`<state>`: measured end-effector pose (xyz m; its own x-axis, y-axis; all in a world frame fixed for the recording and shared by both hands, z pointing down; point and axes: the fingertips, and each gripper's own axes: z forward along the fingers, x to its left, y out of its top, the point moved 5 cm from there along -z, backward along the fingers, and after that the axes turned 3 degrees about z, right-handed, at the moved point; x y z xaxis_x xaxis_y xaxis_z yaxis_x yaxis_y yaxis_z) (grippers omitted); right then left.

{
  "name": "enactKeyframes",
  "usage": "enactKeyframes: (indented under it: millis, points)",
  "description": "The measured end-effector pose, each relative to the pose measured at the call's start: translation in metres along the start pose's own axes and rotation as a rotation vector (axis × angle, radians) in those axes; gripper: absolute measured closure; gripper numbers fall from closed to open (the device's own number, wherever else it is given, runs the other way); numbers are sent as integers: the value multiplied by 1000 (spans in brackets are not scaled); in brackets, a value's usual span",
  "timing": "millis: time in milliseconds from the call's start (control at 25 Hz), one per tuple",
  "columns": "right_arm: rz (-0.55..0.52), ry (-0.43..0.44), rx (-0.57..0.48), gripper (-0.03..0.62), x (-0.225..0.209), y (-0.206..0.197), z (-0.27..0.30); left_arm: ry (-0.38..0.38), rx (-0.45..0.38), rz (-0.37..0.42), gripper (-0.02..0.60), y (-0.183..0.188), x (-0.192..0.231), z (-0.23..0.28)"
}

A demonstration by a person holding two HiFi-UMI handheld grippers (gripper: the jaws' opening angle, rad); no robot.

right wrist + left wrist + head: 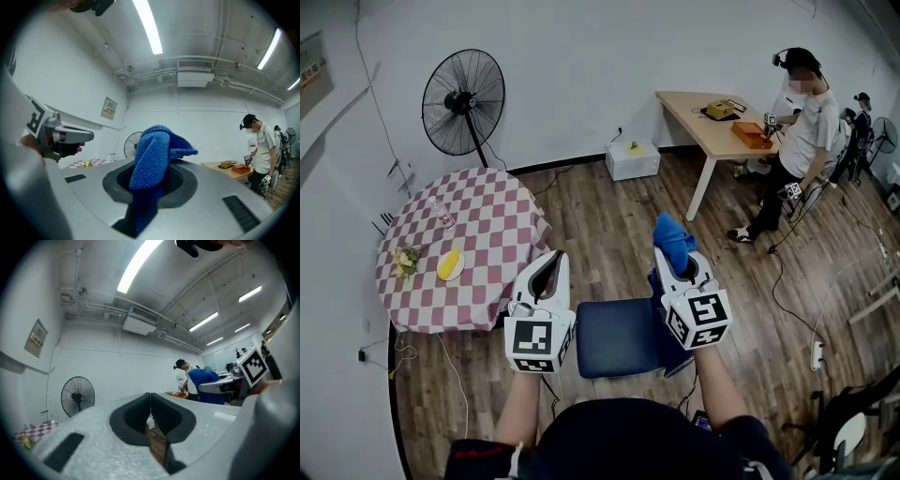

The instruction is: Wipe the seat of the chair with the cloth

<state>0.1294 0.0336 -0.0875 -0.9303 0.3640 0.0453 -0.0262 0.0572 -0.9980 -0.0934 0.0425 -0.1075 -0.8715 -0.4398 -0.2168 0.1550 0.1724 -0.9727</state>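
Black pedestal fan [464, 98] by wall; round checked table [492, 234] near it; white box [632, 160] on floor; person [797, 141] at wooden desk [694, 111].

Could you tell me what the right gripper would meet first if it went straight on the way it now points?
Nothing near, it seems: past the blue cloth held in the right gripper lies open room up to the white wall, between the fan and the wooden table. Depth is unclear.
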Motion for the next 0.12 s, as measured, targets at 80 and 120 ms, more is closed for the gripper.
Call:
enactKeyframes:
  millis: [80, 120]
  points:
    - [-1, 0, 1, 536, 1, 0, 0, -2, 2, -2, 563, -1, 0, 0]
    - [-1, 0, 1, 536, 1, 0, 0, -3, 4, -3, 563, -2, 0, -1]
